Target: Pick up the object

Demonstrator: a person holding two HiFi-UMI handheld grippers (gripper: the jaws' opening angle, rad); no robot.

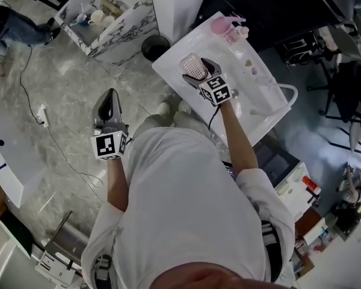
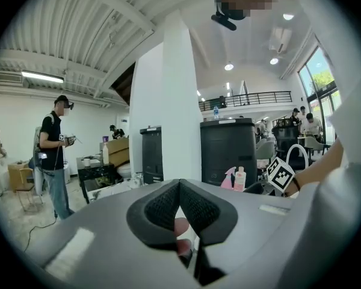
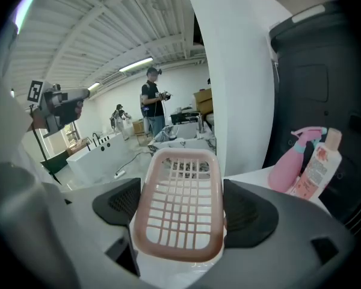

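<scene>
The right gripper (image 1: 200,74) is clamped across the sides of the pink plastic lattice basket (image 3: 180,206), over the near corner of the white counter (image 1: 174,58). An even squeeze and a level carry look wise, since its thin walls would probably flex and slip. The left gripper (image 2: 179,185), jaws together on nothing, hangs aside over the floor. The basket holds nothing; at the counter's far edge stand a pink spray bottle (image 3: 293,161) and a pink-labelled bottle (image 3: 320,161), contents not discernible.

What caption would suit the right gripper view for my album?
Right claw holding a pink slotted basket, pink spray bottle to its right.
</scene>
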